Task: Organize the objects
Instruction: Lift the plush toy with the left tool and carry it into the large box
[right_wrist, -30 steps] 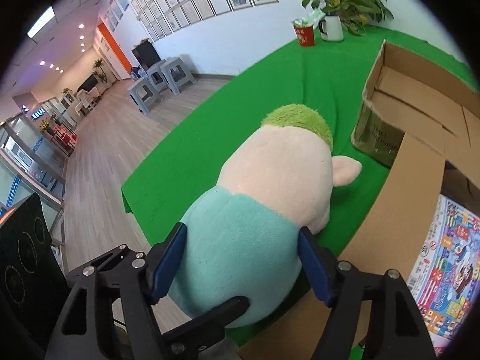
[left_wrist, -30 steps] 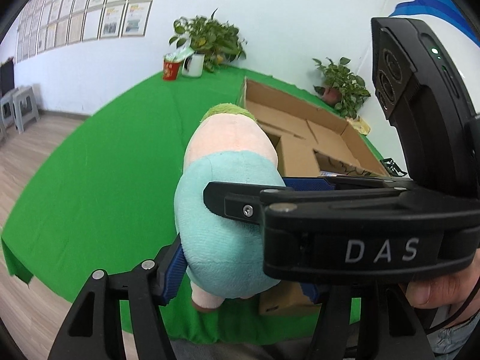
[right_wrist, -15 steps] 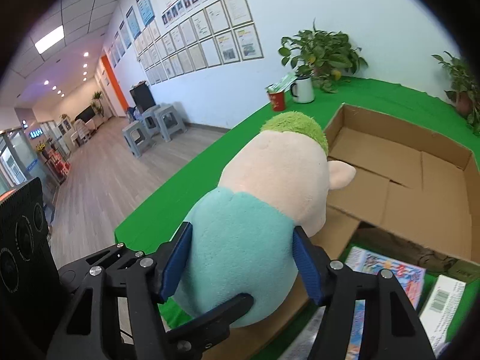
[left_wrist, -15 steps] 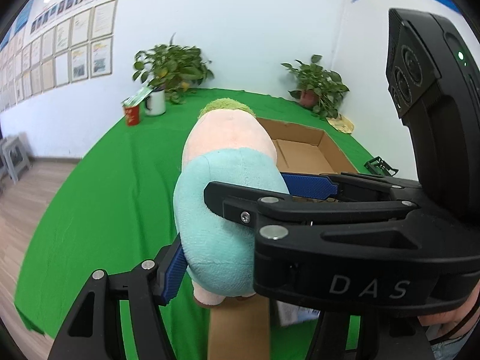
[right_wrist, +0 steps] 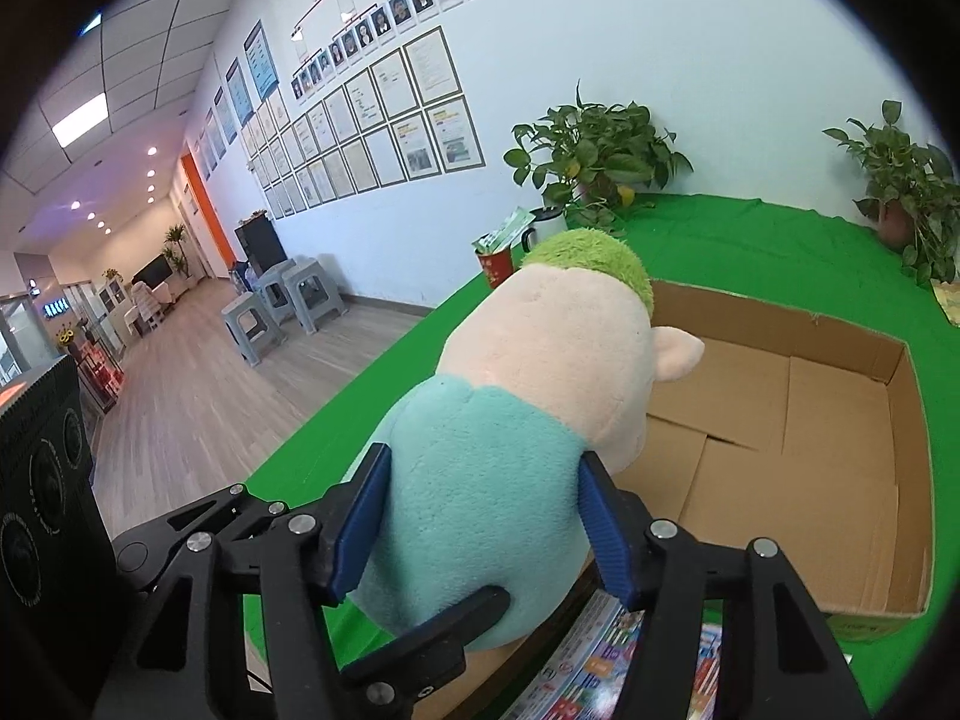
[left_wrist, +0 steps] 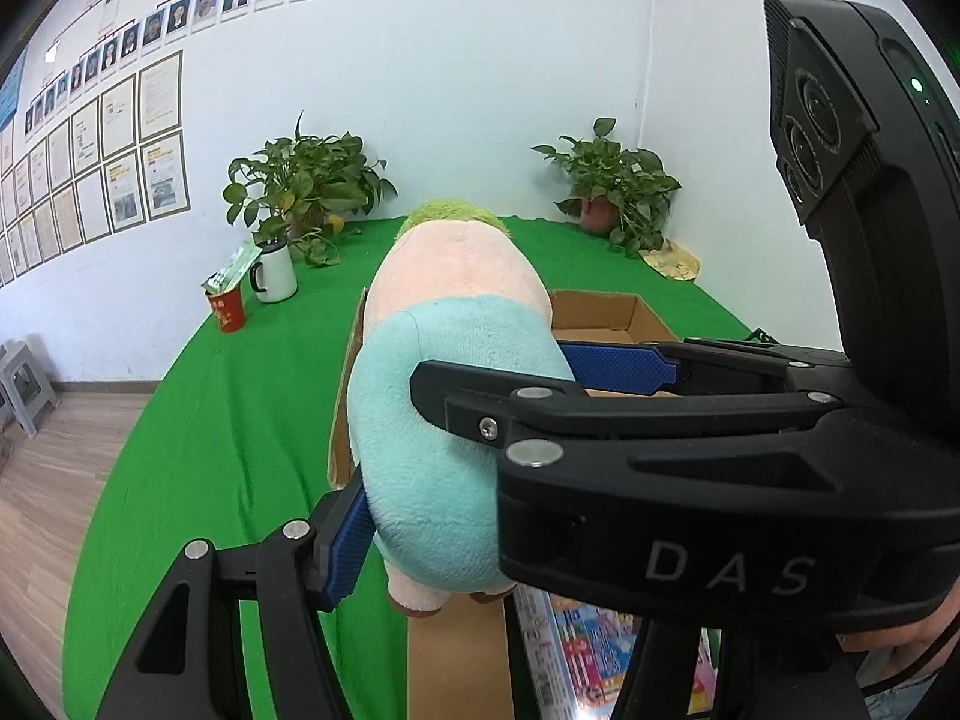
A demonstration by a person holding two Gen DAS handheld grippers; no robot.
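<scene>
A plush toy (left_wrist: pixel 444 384) with a teal body, peach head and green hair is held in the air by both grippers. My left gripper (left_wrist: pixel 474 456) is shut on its teal body, and my right gripper (right_wrist: pixel 486 534) is shut on the same body from the other side; the toy also shows in the right wrist view (right_wrist: pixel 516 432). The toy hangs over the near edge of an open cardboard box (right_wrist: pixel 840 420), its head pointing toward the box. The box also shows in the left wrist view (left_wrist: pixel 606 312).
A colourful printed box (right_wrist: pixel 624 660) lies below the grippers, beside a cardboard flap (left_wrist: pixel 456 660). On the green table (left_wrist: pixel 228 420) stand a red cup (left_wrist: pixel 227 309), a white mug (left_wrist: pixel 275 271) and two potted plants (left_wrist: pixel 618 180). Stools (right_wrist: pixel 282 300) stand on the floor left.
Both grippers have carried the plush toy up and forward, from beside the box to above its near edge. The open box now lies straight ahead.
</scene>
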